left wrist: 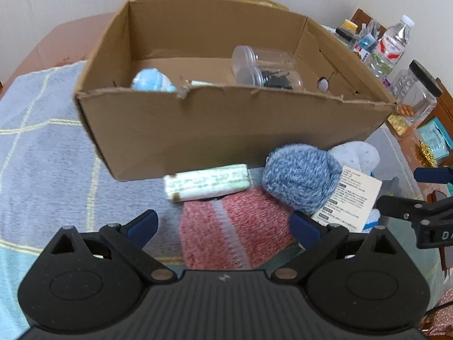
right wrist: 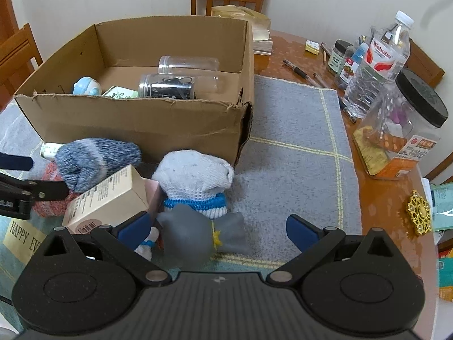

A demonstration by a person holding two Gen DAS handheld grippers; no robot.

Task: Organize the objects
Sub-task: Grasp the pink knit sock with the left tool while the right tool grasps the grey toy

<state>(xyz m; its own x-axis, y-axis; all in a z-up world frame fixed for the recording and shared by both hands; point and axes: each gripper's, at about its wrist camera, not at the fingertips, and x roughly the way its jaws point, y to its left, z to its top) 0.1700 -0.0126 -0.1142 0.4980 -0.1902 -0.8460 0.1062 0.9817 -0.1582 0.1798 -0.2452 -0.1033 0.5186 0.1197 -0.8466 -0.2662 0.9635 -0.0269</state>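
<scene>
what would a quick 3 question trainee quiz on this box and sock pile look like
1. True or false: both clear jars lie on their sides inside the cardboard box.
2. Which item lies between the open left gripper fingers: A red knitted sock, B tan carton, C water bottle?
3. What is nearest the right gripper?

Key: 1 true. 2 A. 3 the grey pouch.
</scene>
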